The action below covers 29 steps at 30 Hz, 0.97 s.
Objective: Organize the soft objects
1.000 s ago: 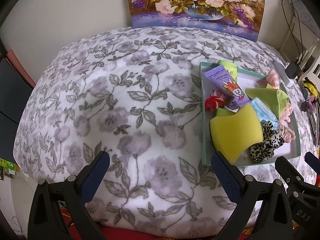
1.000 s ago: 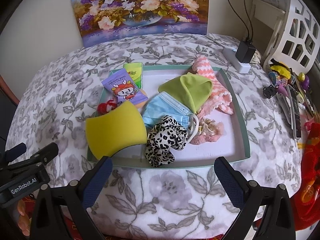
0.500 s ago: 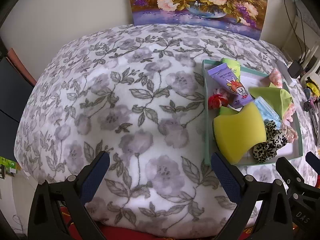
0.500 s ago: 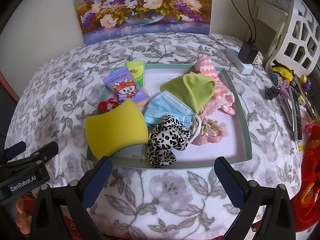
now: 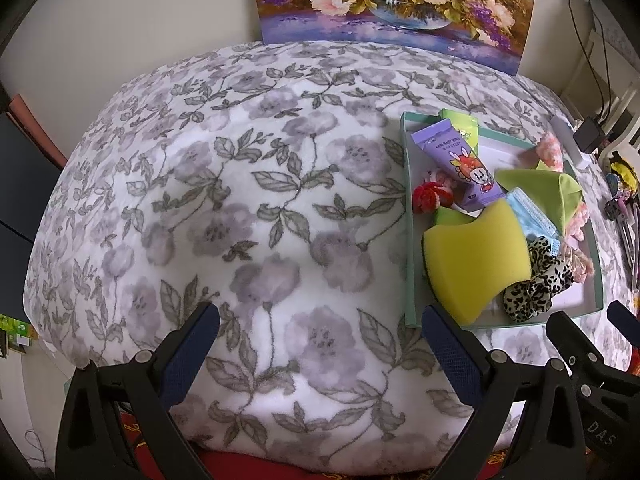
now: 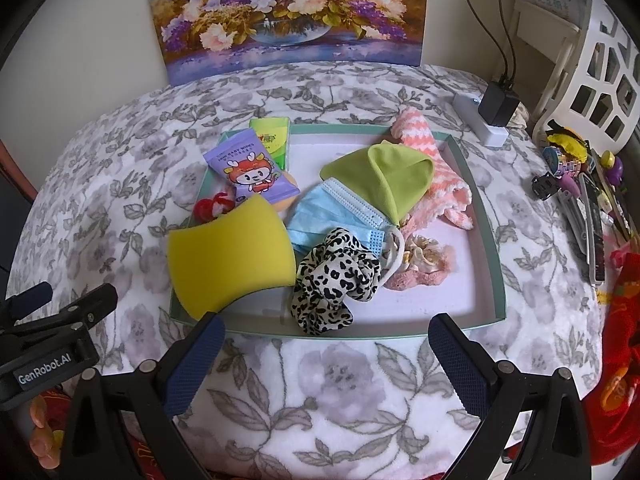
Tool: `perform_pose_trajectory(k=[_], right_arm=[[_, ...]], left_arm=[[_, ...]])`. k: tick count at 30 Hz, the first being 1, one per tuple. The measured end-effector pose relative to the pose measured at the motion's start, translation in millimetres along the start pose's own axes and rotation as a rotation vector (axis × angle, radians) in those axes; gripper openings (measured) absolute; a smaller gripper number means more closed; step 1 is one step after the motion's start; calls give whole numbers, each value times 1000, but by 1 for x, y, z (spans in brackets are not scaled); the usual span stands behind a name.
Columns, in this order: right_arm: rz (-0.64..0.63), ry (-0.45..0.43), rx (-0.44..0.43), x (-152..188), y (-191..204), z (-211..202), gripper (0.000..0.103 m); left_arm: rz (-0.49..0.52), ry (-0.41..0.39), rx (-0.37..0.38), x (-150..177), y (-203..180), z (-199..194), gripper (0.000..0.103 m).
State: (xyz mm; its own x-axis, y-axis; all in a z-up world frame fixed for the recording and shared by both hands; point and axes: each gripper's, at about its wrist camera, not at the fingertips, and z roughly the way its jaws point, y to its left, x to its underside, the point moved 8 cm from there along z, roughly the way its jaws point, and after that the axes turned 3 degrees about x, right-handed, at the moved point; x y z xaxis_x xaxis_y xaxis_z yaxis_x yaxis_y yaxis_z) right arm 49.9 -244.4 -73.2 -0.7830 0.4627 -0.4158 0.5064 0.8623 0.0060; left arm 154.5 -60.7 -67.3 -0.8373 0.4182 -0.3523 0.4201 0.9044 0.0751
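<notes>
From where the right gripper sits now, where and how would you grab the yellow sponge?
Grip the yellow sponge at its near corner, which overhangs the tray rim. Come in from the front with the open right gripper, one finger above and one below, since that corner looks lifted and free.

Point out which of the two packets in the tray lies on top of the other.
The purple baby wipes packet with the cartoon face; it overlaps the green packet behind it.
</notes>
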Motion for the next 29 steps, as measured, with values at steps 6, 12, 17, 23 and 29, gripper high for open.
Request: perform_pose_trajectory(k=[6,12,17,23,29], right_arm=[[-1,2,0,0,-1,1,103],[0,3,-1,0,-2,2,103],[7,5,-1,0,-4,3,103],[17,7,0,1,-5,3,103],[18,7,1,1,-5,3,103]], left_arm=[[4,2,-14,1,-1,1,101],[3,18,-24,4,1,2,101],[6,21,-44,5,2,3,101],[-7,22,-46,4,4,3,101],[-11,15,-53,3,4,2,101]])
